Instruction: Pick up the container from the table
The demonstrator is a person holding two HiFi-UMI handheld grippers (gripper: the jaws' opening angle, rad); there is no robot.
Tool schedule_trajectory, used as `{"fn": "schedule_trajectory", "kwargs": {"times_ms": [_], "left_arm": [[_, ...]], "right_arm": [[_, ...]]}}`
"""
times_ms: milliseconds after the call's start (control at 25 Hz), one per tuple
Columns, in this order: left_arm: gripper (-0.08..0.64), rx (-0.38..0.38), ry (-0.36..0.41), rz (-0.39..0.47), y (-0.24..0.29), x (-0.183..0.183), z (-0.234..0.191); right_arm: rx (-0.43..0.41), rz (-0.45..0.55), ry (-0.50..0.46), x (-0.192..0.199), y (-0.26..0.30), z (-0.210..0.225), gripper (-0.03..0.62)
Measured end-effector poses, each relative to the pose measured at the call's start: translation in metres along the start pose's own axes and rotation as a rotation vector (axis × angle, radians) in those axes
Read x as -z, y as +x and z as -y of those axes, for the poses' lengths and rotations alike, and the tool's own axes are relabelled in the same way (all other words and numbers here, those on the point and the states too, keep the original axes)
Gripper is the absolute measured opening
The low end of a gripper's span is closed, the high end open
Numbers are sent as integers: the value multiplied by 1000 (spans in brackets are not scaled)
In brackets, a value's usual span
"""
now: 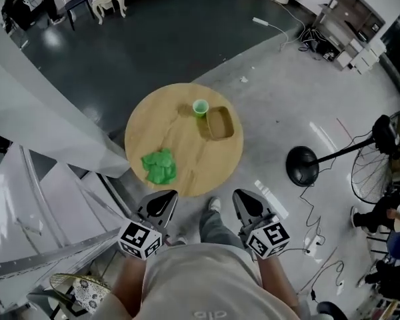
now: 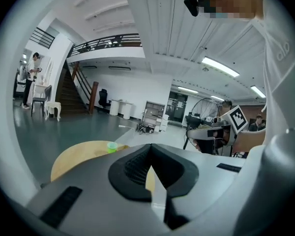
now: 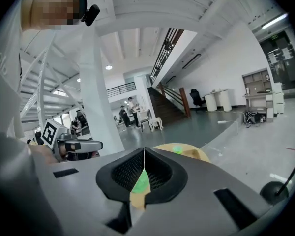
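1. Container, a shallow tan box with an open top, lies on the far right part of the round wooden surface. A small green cup stands just beside its far left corner. Whether the two touch is hard to tell from the head view.
2. Crumpled green material lies on the near left part of the surface, well apart from the container.
3. Left tool and right tool hang side by side at the near edge of the surface, close to the person's body and well short of the container. Each has its jaws pressed together at the tips with nothing between them.
4. Step in hand, as I judge it, is the approach, since nothing has been grasped yet.
5. Doing it well likely starts with spreading the jaws before arrival, not over the box. The right tool looks the natural choice, as the container sits on its side.
6. Coming in over the near or right wall, with one jaw inside the box and one outside, would keep the tool clear of the cup, which could easily be knocked over.
7. Pinching one wall may let the box tip as it rises. A firm close, a straight lift and perhaps the left tool on the opposite wall would keep it level.
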State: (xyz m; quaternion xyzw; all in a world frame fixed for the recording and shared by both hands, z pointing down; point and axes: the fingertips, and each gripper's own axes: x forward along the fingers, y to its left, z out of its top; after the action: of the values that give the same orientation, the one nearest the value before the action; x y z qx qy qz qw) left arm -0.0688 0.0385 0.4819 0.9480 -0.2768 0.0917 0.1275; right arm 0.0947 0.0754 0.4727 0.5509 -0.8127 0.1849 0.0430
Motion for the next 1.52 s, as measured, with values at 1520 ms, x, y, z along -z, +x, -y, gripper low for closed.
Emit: {"fn": "schedule_trajectory", "kwargs": {"times_ms": [1520], "left_arm": [[15, -263, -190, -159, 64, -1, -234]], "right_arm": [[88, -583, -167, 104, 353, 186, 64]]}}
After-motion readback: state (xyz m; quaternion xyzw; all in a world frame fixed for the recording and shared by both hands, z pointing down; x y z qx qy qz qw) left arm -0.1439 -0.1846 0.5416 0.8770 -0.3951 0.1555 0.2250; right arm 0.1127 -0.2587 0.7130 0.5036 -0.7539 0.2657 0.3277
